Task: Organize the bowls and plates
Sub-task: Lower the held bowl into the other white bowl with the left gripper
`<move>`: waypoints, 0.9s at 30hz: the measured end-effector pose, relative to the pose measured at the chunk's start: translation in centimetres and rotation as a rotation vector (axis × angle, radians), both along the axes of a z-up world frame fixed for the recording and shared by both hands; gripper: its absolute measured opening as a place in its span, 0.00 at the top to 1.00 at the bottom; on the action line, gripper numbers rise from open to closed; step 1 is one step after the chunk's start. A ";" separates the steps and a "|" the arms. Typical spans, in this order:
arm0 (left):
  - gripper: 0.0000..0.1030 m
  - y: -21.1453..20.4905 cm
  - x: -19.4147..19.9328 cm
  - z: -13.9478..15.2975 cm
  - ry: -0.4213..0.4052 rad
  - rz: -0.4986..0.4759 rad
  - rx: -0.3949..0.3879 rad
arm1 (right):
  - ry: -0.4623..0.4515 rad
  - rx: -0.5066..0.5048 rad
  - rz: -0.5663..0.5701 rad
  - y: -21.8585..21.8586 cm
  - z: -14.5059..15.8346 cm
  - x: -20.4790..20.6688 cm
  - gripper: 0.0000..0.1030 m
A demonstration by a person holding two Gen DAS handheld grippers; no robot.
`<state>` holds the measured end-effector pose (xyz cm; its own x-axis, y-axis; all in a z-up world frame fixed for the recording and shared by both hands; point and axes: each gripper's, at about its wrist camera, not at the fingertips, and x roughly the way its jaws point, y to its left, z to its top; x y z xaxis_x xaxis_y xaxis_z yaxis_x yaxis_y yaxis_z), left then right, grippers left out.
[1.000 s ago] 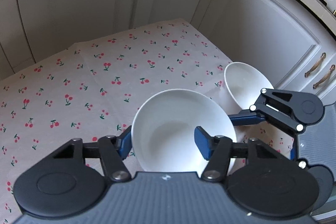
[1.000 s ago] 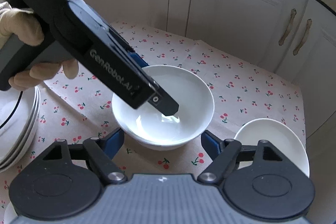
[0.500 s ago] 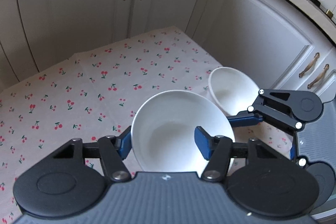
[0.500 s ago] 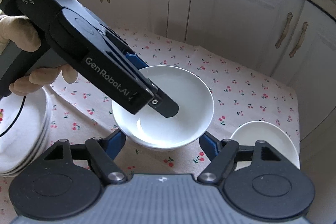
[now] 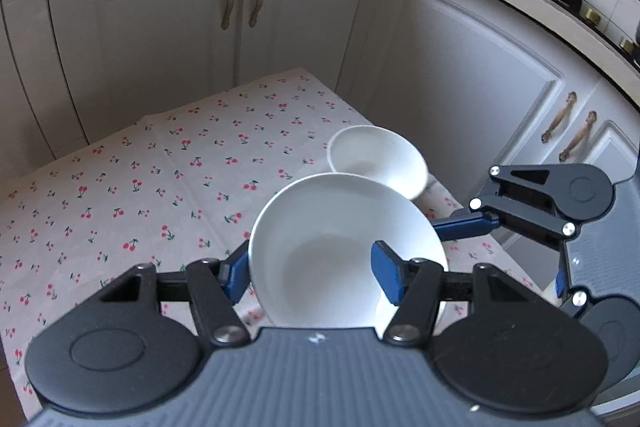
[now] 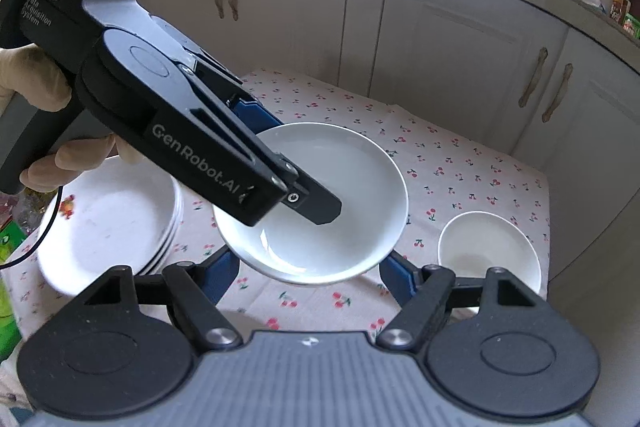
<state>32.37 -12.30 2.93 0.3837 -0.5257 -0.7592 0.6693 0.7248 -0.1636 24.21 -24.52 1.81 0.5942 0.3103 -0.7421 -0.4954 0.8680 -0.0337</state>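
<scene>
The left gripper [image 5: 308,267] has its jaws clamped on the rim of a white bowl [image 5: 336,251]: one blue pad sits outside the wall, the other inside the basin, and the bowl hangs clear above the cherry-print cloth [image 5: 160,179] on the table. The right gripper [image 6: 308,273] stands about half open, its blue pads on either side of the same bowl [image 6: 340,195] but below it, and they do not press on it. Beyond the left jaws and slightly to their right, a smaller bowl [image 5: 376,159] sits on the cloth near the table's edge; it lies just right of the right jaws. A stack of plates [image 6: 108,219] rests left of the right jaws. A gloved hand [image 6: 52,135] grips the left gripper's handle.
</scene>
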 end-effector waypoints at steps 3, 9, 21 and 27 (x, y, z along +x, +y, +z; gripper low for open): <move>0.41 -0.2 -1.7 0.5 -0.004 -0.004 0.004 | 0.000 -0.005 0.004 0.0 0.6 -1.4 0.21; 0.41 -0.7 -4.9 0.8 -0.006 -0.019 -0.005 | 0.009 -0.003 0.004 -0.4 1.3 -4.4 0.21; 0.38 -0.8 -9.1 -1.8 0.042 -0.054 -0.005 | 0.046 -0.014 -0.005 -0.4 -0.3 -9.0 0.21; 0.38 -0.5 -9.8 -3.0 0.064 -0.062 -0.001 | 0.065 -0.027 -0.008 0.1 -1.6 -10.0 0.21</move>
